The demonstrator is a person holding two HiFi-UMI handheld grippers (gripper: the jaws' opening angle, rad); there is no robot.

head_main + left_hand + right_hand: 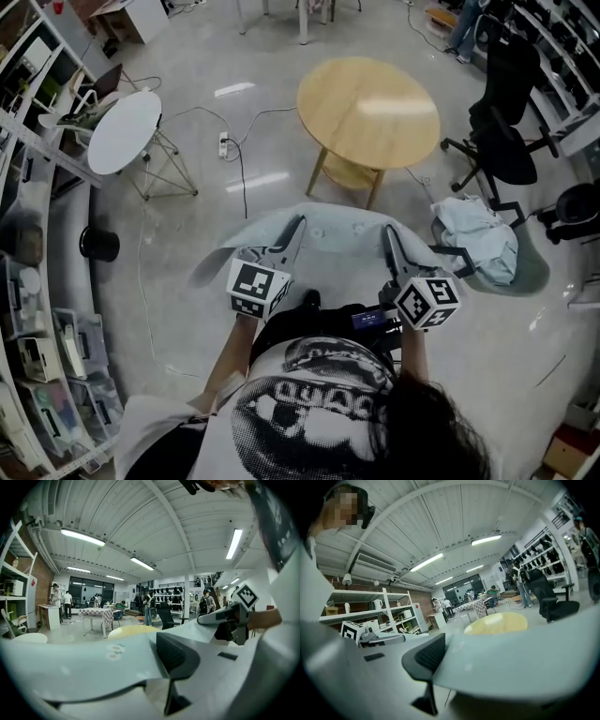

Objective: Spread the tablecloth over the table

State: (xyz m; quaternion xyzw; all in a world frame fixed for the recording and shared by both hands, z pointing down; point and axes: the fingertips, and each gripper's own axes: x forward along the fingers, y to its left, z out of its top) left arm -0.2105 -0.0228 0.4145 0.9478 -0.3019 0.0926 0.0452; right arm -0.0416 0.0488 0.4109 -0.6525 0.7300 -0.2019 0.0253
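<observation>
Lettering on your printed shirt (319, 412) is too warped to read. Your left tongs (295, 228) and right tongs (389, 234) each carry a cube of square markers, and each is clamped on the one pale grey-blue tablecloth (337, 223). It hangs spread between them, short of the near edge of the single round light-wood desk (370, 108). One white round side table (124, 131) stands well left and one black office chair (506, 112) right, with grey floor (187, 281) between.

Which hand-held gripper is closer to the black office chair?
Right. The right hand-held gripper is on the same side as the black office chair; the left hand-held gripper is farther.
</observation>
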